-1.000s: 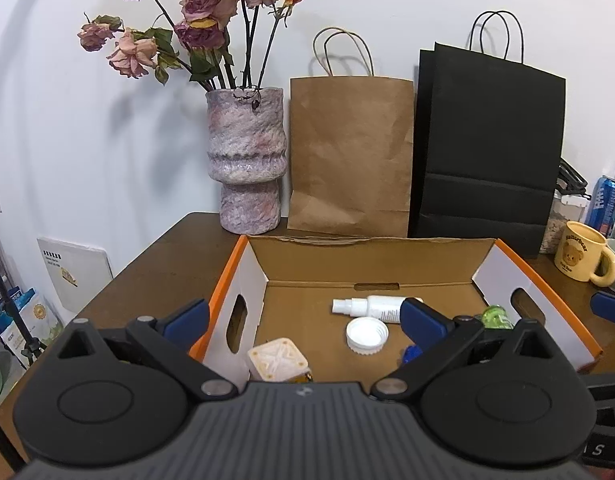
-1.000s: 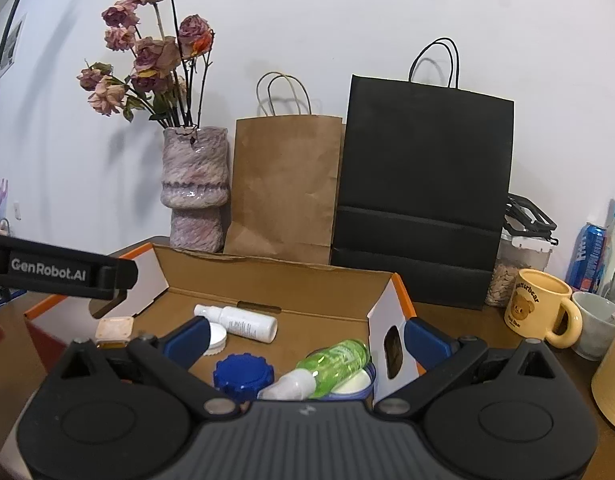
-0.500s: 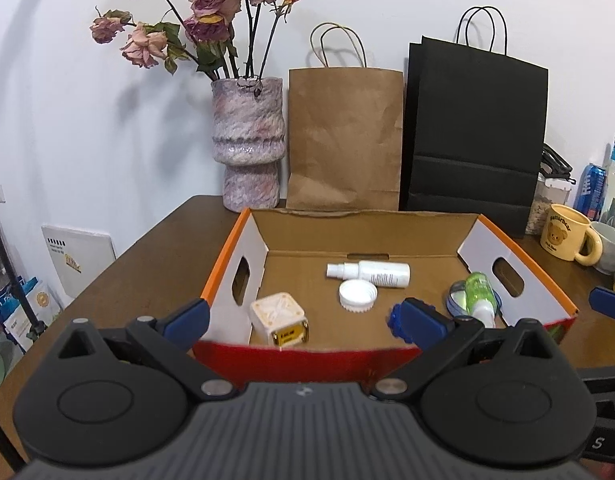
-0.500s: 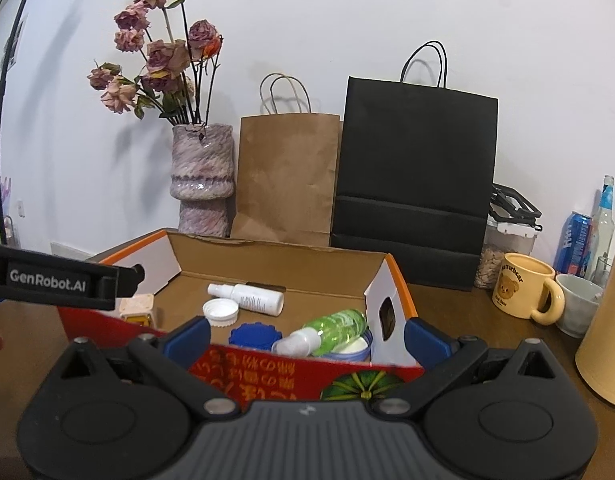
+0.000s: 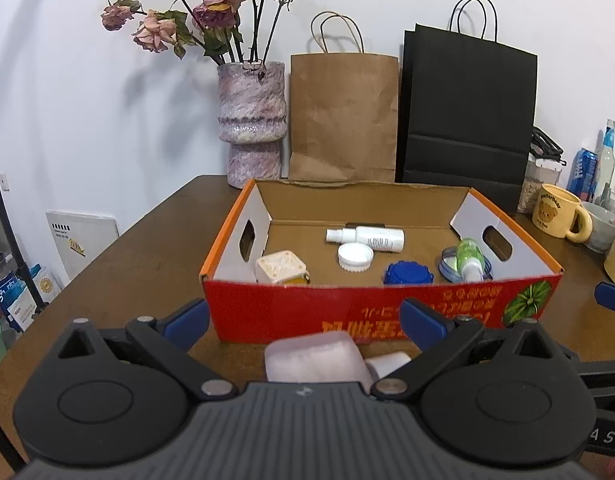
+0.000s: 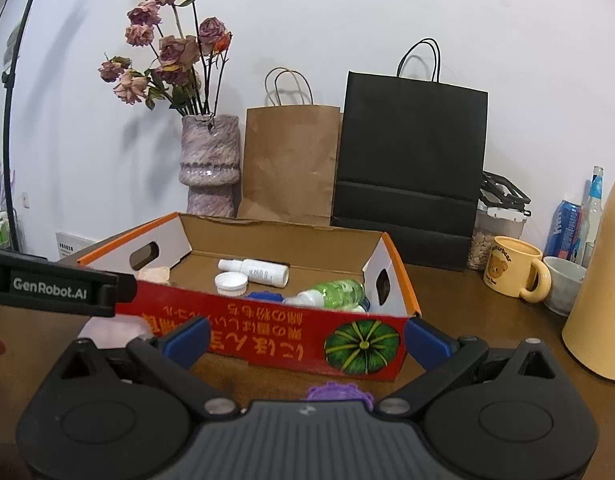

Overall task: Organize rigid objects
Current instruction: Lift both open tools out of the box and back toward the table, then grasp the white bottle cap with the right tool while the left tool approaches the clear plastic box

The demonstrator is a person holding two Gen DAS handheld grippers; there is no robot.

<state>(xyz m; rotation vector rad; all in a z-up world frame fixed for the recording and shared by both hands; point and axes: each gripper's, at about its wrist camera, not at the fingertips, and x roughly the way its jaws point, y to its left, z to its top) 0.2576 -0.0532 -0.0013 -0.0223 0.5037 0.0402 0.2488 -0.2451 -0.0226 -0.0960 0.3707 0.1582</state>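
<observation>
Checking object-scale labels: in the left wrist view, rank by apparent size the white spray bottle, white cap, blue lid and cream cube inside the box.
1. white spray bottle, lying farthest back
2. cream cube
3. blue lid and white cap: too alike to rank; the box front wall hides part of the lid.

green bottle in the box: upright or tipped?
Tipped. The green bottle lies on its side in the box, white cap toward the camera, resting on a round lid.

Black ribbed gripper bodies, round pivot discs, silver screws, blue fingertips
</observation>
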